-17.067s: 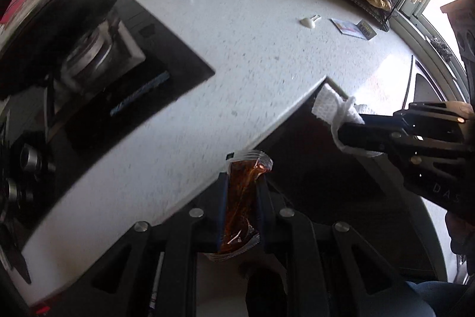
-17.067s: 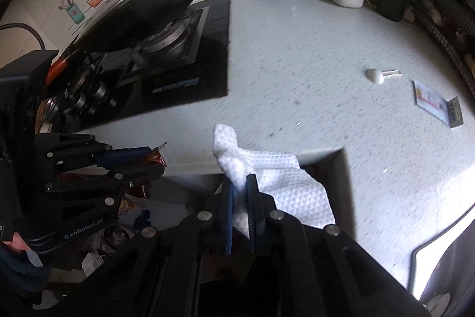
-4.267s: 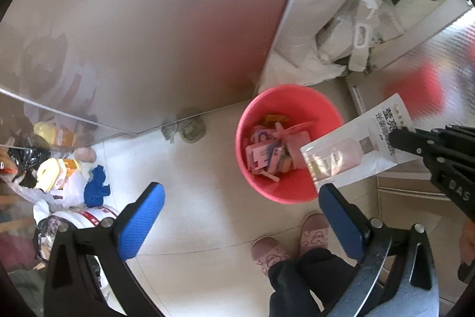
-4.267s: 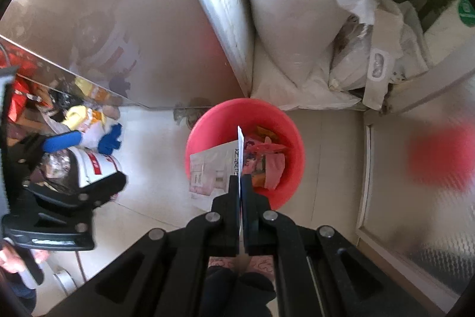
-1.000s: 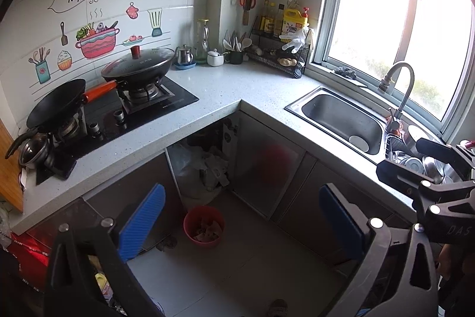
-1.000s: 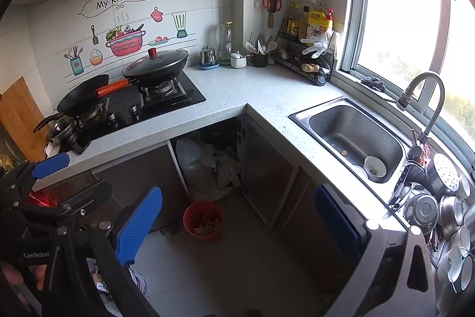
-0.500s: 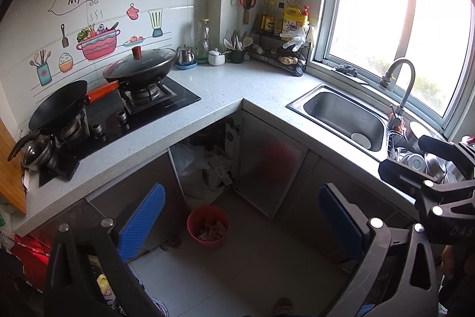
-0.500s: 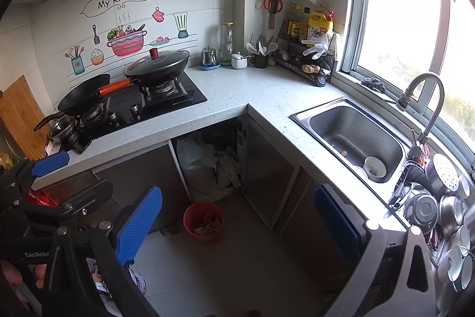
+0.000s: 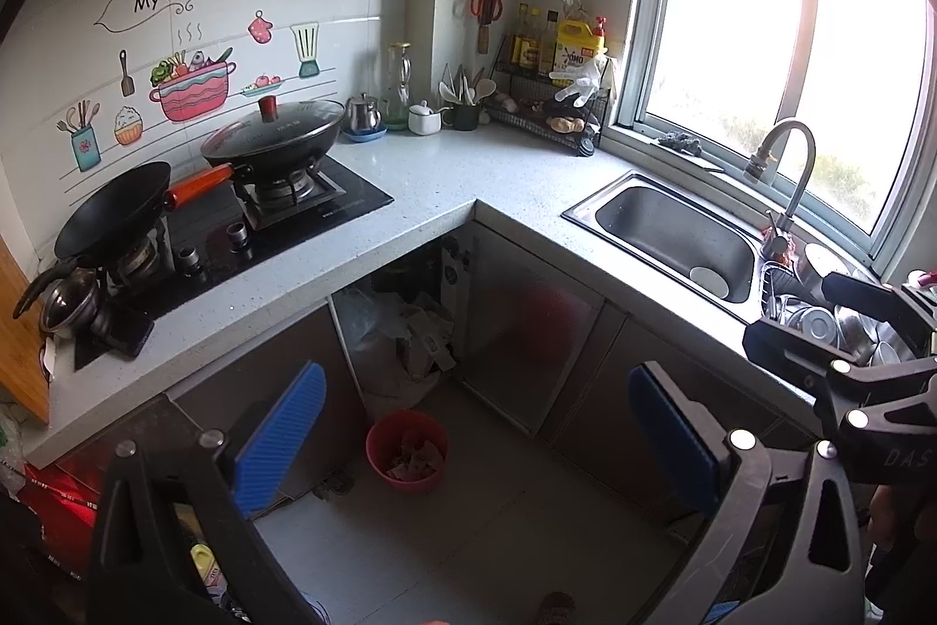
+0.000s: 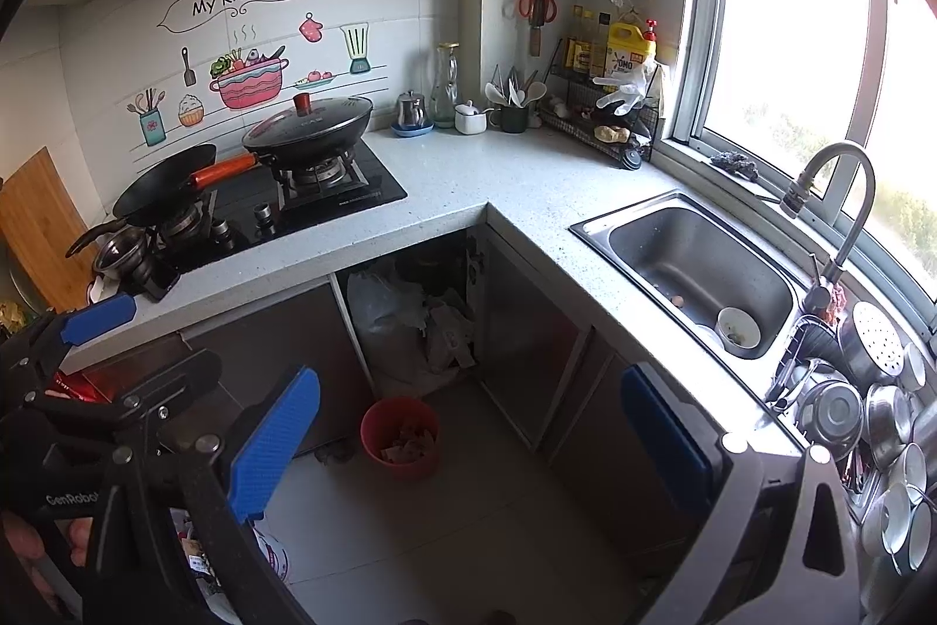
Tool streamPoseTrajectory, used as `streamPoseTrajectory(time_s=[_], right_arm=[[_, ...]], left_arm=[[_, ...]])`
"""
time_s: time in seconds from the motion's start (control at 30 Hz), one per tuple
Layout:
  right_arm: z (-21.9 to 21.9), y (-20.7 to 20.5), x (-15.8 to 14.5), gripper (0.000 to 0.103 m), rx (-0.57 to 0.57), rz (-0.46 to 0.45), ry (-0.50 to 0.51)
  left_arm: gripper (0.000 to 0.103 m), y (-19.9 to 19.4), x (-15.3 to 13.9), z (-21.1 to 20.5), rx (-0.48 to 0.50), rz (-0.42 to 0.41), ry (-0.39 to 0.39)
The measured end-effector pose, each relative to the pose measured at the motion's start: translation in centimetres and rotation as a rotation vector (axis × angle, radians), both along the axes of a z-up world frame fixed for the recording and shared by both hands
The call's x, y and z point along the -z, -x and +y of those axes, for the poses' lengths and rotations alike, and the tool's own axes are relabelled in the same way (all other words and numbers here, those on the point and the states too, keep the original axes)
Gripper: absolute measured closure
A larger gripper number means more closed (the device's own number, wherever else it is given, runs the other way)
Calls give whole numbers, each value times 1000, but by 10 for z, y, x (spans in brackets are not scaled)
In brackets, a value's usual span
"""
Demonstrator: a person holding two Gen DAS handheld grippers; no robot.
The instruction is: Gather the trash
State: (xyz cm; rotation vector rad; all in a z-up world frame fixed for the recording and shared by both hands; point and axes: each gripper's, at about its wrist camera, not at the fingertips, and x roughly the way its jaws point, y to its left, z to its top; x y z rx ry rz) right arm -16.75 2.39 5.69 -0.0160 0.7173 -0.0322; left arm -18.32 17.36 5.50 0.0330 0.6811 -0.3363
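A red trash bin with wrappers and paper inside stands on the floor below the counter corner. My left gripper is held high and far back from it, wide open, nothing between its blue pads. My right gripper is likewise wide open and empty. The right gripper also shows at the right edge of the left wrist view, and the left gripper at the left edge of the right wrist view. The speckled counter carries no loose trash that I can see.
A stove with a lidded wok and a black pan is on the left. A steel sink with a bowl is on the right, below the window. Bags fill an open cupboard behind the bin. Metal bowls crowd the far right.
Both grippers drifted slightly; the view is almost the same as a second ago. Seconds earlier the right gripper held a packet over the bin; now both are empty.
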Motion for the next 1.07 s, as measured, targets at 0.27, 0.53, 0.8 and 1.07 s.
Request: streamPoseTrajectory(time_s=[0.27,0.53,0.8,1.07], right_arm=[[2,0,2,1,-2,6,-1],[0,1,2,0,-2,7,-2],[3,1,4,1,2,18,-5],[1,1,4,0,-1,18,-6]], left_arm=[[0,-1,1,3,0,3,0],[0,-1,2,2,-1,6,0],[0,-2,2,6,-2,7,0],[0,-3,3,9,0,5,-5]])
